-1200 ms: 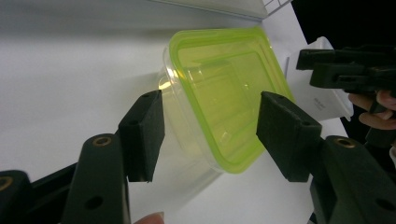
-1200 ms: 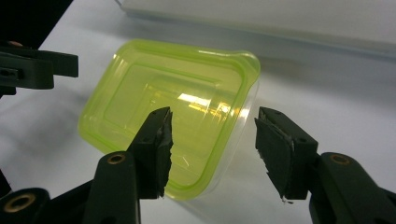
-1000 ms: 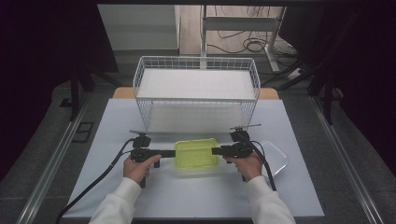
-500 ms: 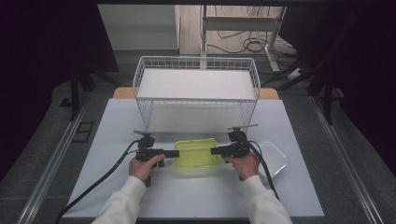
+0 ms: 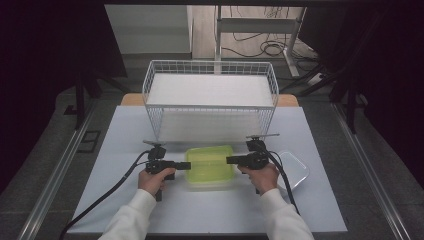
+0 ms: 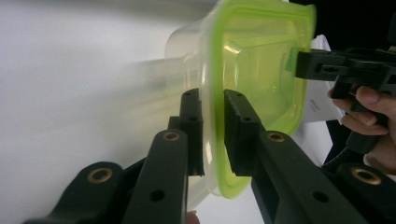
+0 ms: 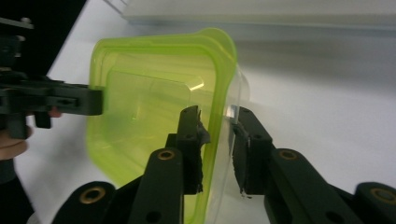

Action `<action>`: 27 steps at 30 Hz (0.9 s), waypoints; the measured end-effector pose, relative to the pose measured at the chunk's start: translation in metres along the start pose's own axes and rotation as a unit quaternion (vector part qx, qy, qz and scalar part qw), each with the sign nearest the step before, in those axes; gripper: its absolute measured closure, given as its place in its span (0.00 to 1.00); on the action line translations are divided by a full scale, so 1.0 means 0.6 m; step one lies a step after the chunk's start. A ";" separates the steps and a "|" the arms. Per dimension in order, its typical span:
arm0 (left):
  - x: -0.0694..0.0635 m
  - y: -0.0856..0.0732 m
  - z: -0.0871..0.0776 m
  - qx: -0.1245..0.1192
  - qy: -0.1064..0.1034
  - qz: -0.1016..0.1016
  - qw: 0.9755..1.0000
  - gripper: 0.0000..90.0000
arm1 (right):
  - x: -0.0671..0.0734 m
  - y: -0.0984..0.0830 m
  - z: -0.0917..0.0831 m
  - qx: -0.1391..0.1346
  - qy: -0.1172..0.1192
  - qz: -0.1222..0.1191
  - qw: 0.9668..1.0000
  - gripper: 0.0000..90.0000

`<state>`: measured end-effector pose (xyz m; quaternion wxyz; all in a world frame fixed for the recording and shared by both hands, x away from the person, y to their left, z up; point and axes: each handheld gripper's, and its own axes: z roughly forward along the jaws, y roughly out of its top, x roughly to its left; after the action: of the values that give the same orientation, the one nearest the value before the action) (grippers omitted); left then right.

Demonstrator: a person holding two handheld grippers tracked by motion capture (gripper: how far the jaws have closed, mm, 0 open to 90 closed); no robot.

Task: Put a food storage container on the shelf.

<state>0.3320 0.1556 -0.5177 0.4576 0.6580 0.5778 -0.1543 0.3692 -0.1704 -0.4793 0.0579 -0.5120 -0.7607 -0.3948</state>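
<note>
One green-lidded container (image 5: 210,165), long axis left-right

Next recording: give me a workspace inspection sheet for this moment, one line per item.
Surface: white table, mostly bare.
Job's things: green-lidded clear container flat on the table, gripped at both short ends.
Clutter: spare clear lid to the right; white wire basket behind.
Grippers: left hand-held gripper and right hand-held gripper have just been closing, rim between the jaws.
Cables: black cables trail toward the person.
Surroundings: dark floor, loose cords beyond.
</note>
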 end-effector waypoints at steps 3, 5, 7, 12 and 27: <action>-0.006 -0.003 -0.005 -0.006 -0.011 0.010 1.000 0.88 | 0.002 -0.001 -0.009 -0.004 0.007 -0.008 1.000 0.84; -0.008 -0.003 -0.008 -0.008 -0.013 0.013 1.000 0.88 | 0.002 -0.001 -0.011 -0.007 0.009 -0.009 1.000 0.84; -0.012 -0.003 -0.013 -0.009 -0.019 0.018 1.000 0.87 | 0.001 -0.003 -0.019 -0.015 0.023 -0.009 1.000 0.85; -0.027 -0.004 -0.031 -0.017 -0.023 0.034 0.999 0.87 | 0.006 -0.007 -0.030 -0.028 0.037 -0.017 0.999 0.86; -0.100 0.005 -0.088 -0.050 -0.021 0.098 0.994 0.86 | 0.035 -0.005 -0.079 -0.084 0.071 -0.041 0.993 0.86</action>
<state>0.3007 0.1596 -0.4443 0.5149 0.6846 0.5075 -0.0933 0.3418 -0.1869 -0.4382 0.0529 -0.4542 -0.7390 -0.4949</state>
